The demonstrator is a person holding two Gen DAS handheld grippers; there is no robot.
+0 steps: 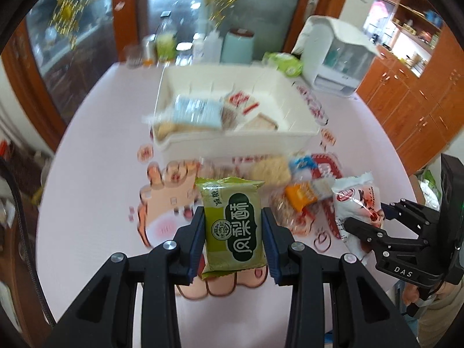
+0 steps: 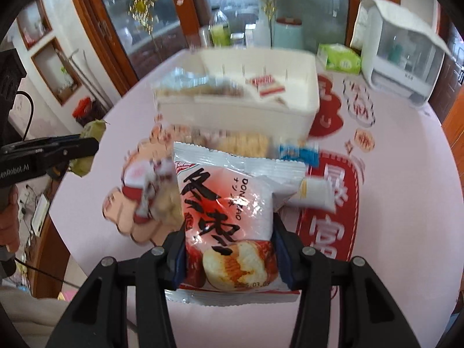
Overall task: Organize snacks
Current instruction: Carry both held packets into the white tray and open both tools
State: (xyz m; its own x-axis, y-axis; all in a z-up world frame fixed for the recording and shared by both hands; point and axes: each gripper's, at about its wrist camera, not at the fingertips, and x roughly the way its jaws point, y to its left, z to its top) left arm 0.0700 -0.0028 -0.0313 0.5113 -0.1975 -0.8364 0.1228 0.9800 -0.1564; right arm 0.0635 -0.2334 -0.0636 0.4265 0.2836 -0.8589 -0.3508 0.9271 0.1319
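Note:
My left gripper (image 1: 233, 216) is shut on a green snack packet (image 1: 232, 232), held upright above the pink tablecloth. At the right of that view, my right gripper (image 1: 371, 217) is shut on a white and red snack packet (image 1: 356, 197). In the right wrist view this packet (image 2: 229, 203) fills the space between the right gripper (image 2: 227, 237) pads. The left gripper (image 2: 87, 150) with its green packet (image 2: 92, 129) shows at the left edge. A white bin (image 1: 232, 142) holding several wrapped snacks (image 1: 197, 113) stands beyond. Loose snacks (image 1: 269, 171) lie in front of it.
A round table with a pink printed cloth (image 1: 101, 145) carries everything. At the back stand bottles (image 1: 165, 43), a teal canister (image 1: 237, 46), a green tissue pack (image 1: 285, 62) and a white appliance (image 1: 336, 58). Wooden cabinets and glass doors surround the table.

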